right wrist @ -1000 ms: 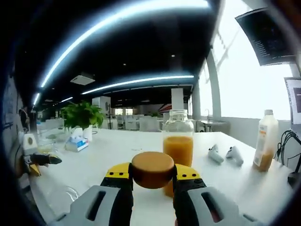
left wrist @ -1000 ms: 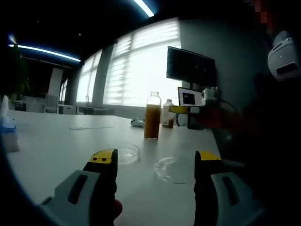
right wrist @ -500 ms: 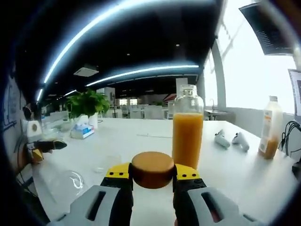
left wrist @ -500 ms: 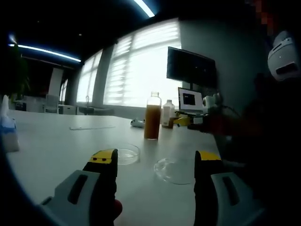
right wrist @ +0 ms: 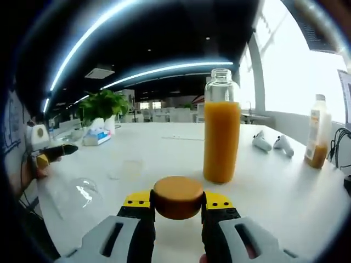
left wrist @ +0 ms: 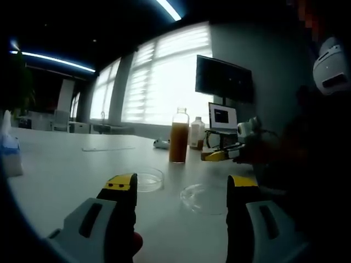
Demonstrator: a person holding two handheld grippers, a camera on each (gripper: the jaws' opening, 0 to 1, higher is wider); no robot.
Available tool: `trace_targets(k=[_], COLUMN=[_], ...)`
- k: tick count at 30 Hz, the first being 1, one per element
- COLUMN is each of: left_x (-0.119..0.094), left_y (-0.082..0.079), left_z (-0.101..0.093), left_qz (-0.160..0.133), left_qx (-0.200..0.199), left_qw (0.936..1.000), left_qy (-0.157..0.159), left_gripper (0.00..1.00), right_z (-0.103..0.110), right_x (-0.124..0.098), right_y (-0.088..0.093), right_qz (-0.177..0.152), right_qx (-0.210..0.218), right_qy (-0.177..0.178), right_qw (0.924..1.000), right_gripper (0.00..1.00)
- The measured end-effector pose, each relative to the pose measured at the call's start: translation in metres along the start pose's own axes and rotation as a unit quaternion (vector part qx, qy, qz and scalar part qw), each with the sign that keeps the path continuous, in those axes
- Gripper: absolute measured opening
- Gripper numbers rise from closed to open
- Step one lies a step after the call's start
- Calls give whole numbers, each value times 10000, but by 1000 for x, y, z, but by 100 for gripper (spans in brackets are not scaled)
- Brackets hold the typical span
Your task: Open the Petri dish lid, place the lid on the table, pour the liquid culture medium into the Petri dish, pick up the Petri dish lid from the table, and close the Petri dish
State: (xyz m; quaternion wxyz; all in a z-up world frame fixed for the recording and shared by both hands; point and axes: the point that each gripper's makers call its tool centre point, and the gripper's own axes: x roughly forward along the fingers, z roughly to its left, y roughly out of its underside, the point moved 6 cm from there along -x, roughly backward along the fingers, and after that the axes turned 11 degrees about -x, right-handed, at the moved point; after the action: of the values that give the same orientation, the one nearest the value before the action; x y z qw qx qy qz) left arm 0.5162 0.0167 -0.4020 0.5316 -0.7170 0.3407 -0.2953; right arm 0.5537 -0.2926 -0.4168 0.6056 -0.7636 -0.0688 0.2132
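Petri dish sits uncovered; right gripper pinches bottle cap, left gripper gapes (cap might slip, roll off).

Orange liquid, tan cap, yellow-tipped fingers, white table.

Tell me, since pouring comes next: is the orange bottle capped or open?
Open. The bottle stands upright with a bare mouth; the right claw holds its brown cap.

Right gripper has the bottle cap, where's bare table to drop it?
Bare white table lies between the round brown cap and the clear glass bottle of orange liquid, and beyond it. Crowded: the clear Petri lid at left; two white controllers past the bottle.
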Motion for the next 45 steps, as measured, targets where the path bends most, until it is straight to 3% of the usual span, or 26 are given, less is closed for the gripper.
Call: trace_targets(k=[25, 35, 37, 39, 45], left_x=[1, 1, 1, 1, 1], left_y=[1, 1, 1, 1, 1], left_z=[0, 1, 1, 1, 1], left_qz=[37, 36, 36, 35, 34], left_qx=[-3, -1, 4, 8, 7], left_qw=[10000, 10000, 10000, 10000, 10000], left_qy=[15, 22, 21, 23, 26], left_gripper=[57, 57, 57, 57, 57], right_z=[11, 7, 6, 6, 8], right_x=[5, 5, 5, 6, 3], right_y=[27, 27, 28, 28, 27], right_qz=[699, 631, 625, 581, 514], right_qx=[-305, -310, -298, -250, -221], right_qy=[-169, -229, -258, -306, -296], right_qw=[9969, 9973, 9973, 9975, 9980], right_gripper=[28, 29, 35, 53, 51])
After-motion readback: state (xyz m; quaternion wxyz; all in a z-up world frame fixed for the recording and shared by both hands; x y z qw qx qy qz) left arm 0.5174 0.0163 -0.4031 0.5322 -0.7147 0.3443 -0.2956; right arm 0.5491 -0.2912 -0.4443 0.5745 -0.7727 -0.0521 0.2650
